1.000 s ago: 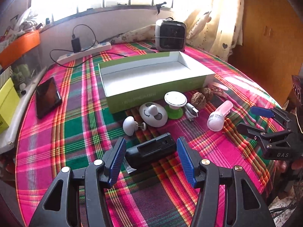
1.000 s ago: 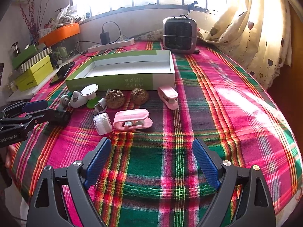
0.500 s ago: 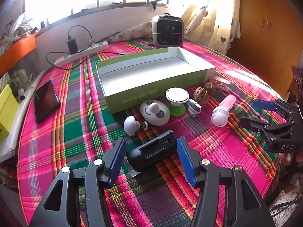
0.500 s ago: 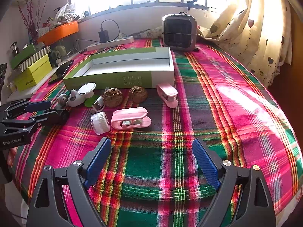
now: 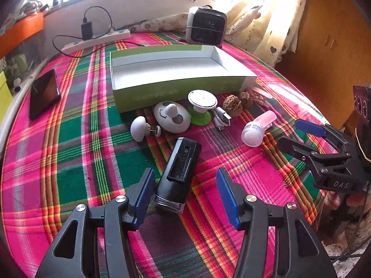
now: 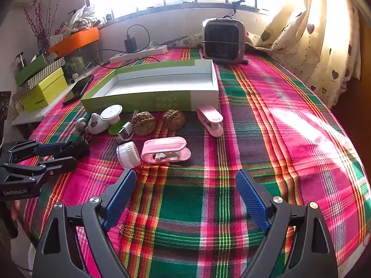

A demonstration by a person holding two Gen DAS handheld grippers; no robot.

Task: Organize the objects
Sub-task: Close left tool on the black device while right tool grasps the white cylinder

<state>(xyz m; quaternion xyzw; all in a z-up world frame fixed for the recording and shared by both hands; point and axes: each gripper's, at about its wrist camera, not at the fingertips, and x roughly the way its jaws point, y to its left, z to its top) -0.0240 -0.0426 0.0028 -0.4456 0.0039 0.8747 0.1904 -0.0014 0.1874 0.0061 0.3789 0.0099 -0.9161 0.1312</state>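
A long black device (image 5: 179, 171) lies on the plaid cloth with its near end between the open jaws of my left gripper (image 5: 185, 194); the left pad stands close beside it. An empty green and white box (image 5: 176, 74) stands behind a row of small things: white knobs (image 5: 139, 128), a white oval gadget (image 5: 172, 117), a white disc on a green base (image 5: 202, 106), two walnuts (image 5: 233, 105) and a pink and white fan (image 5: 255, 132). My right gripper (image 6: 185, 199) is open and empty above the cloth, near a pink clip (image 6: 165, 153).
A small grey heater (image 6: 223, 40) stands behind the box (image 6: 157, 85). A power strip (image 5: 97, 40) and cable lie at the back, a black phone (image 5: 44, 92) at the left. Green boxes (image 6: 44, 88) are stacked at the far left. A curtain (image 6: 313, 34) hangs at the right.
My left gripper has swung round, so the black device now lies lengthwise between its jaws instead of crosswise. My right gripper has barely moved.
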